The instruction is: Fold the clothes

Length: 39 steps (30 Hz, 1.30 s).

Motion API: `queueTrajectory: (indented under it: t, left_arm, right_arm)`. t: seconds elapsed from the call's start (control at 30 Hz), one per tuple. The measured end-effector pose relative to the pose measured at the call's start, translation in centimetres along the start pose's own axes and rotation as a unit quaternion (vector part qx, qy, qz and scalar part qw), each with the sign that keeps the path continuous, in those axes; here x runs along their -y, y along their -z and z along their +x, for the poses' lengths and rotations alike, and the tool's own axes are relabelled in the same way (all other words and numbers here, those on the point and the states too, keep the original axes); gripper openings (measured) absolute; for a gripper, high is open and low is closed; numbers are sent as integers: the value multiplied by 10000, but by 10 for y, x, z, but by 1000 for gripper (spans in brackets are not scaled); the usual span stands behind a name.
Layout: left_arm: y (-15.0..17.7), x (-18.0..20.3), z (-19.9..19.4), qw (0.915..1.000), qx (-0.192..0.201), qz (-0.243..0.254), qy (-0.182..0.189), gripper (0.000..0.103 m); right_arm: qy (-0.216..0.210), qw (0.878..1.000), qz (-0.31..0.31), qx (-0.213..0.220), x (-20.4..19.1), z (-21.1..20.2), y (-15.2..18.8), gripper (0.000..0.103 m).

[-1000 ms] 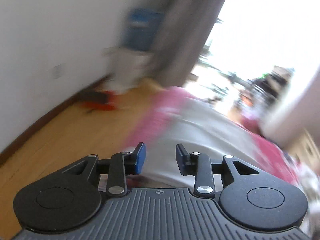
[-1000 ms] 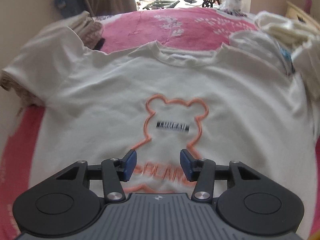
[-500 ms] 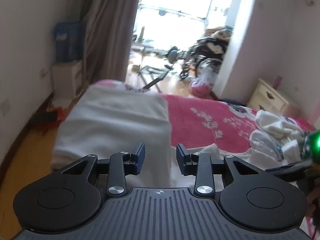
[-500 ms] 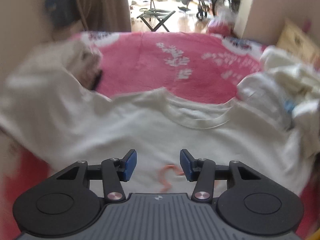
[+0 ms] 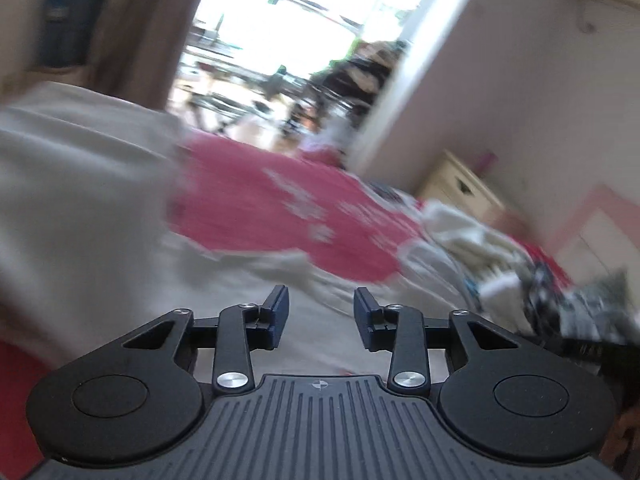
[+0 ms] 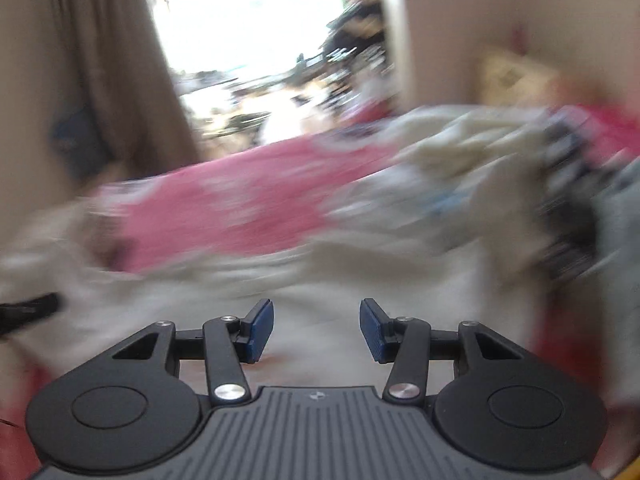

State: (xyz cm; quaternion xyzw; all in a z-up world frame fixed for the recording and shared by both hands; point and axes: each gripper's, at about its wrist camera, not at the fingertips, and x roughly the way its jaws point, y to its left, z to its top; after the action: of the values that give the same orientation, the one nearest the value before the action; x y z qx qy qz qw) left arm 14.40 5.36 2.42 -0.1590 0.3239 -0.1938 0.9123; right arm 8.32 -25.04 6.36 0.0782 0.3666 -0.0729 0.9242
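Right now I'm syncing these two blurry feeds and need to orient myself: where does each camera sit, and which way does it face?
Left wrist: sits on the left claw, looking along its open fingers over the white T-shirt and pink bedspread toward the bright doorway; only that claw shows.
Right wrist: sits on the right claw, also open, facing the same way over the white T-shirt, with the clothes pile at right.
Shared: T-shirt, bedspread, doorway, brown curtain, all motion-blurred.

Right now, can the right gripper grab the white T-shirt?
Probably yes: the right gripper is open with the white T-shirt spread just ahead and nothing between, though the picture is blurry.
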Motion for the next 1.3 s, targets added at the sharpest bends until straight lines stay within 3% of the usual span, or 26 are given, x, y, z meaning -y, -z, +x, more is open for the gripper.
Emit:
queueTrajectory:
  t: [0.1, 0.2, 0.3, 0.4, 0.5, 0.57, 0.63, 0.8, 0.9, 0.97, 1.1, 1.3]
  left_arm:
    - [14, 34, 42, 9989, -309, 297, 199, 41]
    - [31, 62, 81, 9958, -669, 554, 302, 42]
    - [49, 84, 112, 9916, -932, 837, 337, 42]
    - [66, 103, 129, 9871, -1052, 1160, 345, 42]
    - [75, 115, 134, 9840, -1060, 1366, 428, 42]
    - [81, 122, 137, 9818, -1059, 1496, 489, 42]
    - [86, 130, 140, 9795, -1057, 1626, 551, 42]
    - [89, 144, 155, 9752, -1067, 1824, 661, 44]
    - [88, 154, 166, 9744, -1020, 1875, 708, 44]
    - [88, 161, 173, 9733, -1001, 1923, 758, 44]
    - [91, 169, 186, 9724, -1030, 1961, 736, 44]
    - [92, 166, 198, 9742, -1187, 1824, 593, 44]
  right_arm:
    - [711, 9947, -739, 122, 34, 10, -6, 52]
    - [1375, 9792, -1474, 223, 65, 22, -11, 53]
    - [1504, 9626, -2251, 131, 60, 49, -10, 53]
    - [1700, 9526, -2520, -125, 59, 82, -11, 54]
    - [1754, 9585, -2173, -569, 83, 112, -17, 47]
    - [1609, 9674, -1824, -707, 99, 115, -21, 21]
    - [1434, 9764, -1461, -682, 111, 105, -27, 4]
    - [675, 9974, -170, -208, 147, 50, -53, 4]
    - [-45, 9960, 868, 183, 175, 20, -69, 4]
    - [-711, 9799, 1794, 515, 197, -2, -73, 4]
    - [-1847, 9241, 3106, 1242, 228, -55, -63, 4]
    - [-2477, 8738, 3754, 1849, 237, -135, -18, 4]
